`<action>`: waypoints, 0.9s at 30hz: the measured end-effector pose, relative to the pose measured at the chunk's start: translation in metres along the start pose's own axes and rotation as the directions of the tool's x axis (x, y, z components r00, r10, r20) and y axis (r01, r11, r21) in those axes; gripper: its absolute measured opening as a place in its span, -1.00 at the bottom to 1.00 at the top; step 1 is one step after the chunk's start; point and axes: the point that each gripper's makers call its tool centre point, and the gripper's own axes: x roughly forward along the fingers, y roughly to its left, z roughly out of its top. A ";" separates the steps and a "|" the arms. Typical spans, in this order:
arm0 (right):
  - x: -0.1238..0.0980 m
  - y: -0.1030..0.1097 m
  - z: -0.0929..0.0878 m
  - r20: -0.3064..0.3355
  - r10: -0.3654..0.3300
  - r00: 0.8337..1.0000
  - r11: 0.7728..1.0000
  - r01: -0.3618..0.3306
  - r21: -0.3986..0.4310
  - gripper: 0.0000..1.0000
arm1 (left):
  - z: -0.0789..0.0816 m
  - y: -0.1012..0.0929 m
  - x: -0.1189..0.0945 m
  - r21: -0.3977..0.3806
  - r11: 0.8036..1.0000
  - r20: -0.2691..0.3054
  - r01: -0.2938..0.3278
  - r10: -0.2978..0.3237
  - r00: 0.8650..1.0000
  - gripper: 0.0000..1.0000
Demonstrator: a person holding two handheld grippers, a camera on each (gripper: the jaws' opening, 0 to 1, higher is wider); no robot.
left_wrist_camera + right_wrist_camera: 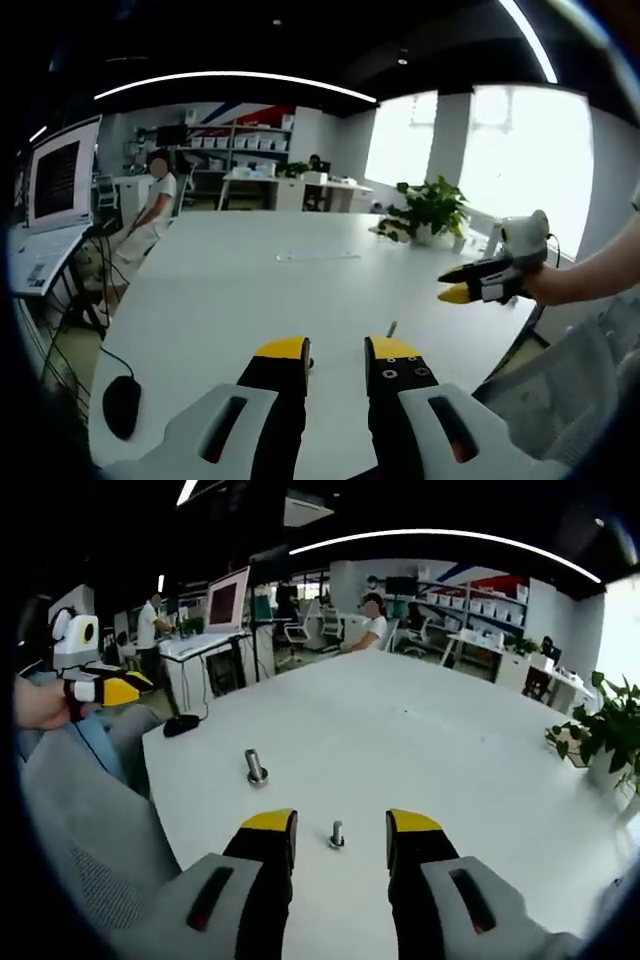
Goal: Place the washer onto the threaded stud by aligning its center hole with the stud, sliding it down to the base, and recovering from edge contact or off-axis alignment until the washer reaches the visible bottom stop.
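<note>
Two small metal studs stand upright on the white table (420, 730). The taller stud (256, 767) has a wider ring at its base and stands ahead and to the left. The shorter stud (337, 834) stands between the jaws of my right gripper (340, 825), which is open and touches neither stud. My left gripper (338, 350) is open and holds nothing, low over the table, with a thin stud (392, 328) just past its right jaw. I cannot make out a separate washer. The right gripper (478, 282) hangs at the table's right edge. A hand holds the left gripper (103, 690) off the table's left side.
A black mouse (121, 405) lies near the table's left edge, with a monitor (62, 175) on a desk beyond. A potted plant (430, 210) stands at the far right of the table, a flat strip (318, 257) mid-table. A person (155, 205) sits at the far end.
</note>
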 end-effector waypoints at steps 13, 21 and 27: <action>-0.044 0.002 0.003 0.110 -0.088 0.990 0.987 0.072 0.142 -0.28 | 0.000 0.004 0.000 -0.008 1.000 -0.004 -0.014 0.014 1.000 -0.59; -0.065 0.005 0.010 0.141 -0.122 0.983 0.977 0.094 0.191 -0.27 | 0.001 0.008 -0.002 -0.013 0.999 0.004 -0.036 0.036 0.999 -0.59; -0.073 0.009 0.010 0.145 -0.132 0.981 0.979 0.106 0.175 -0.22 | 0.001 0.008 -0.002 -0.011 0.999 0.003 -0.039 0.039 0.999 -0.59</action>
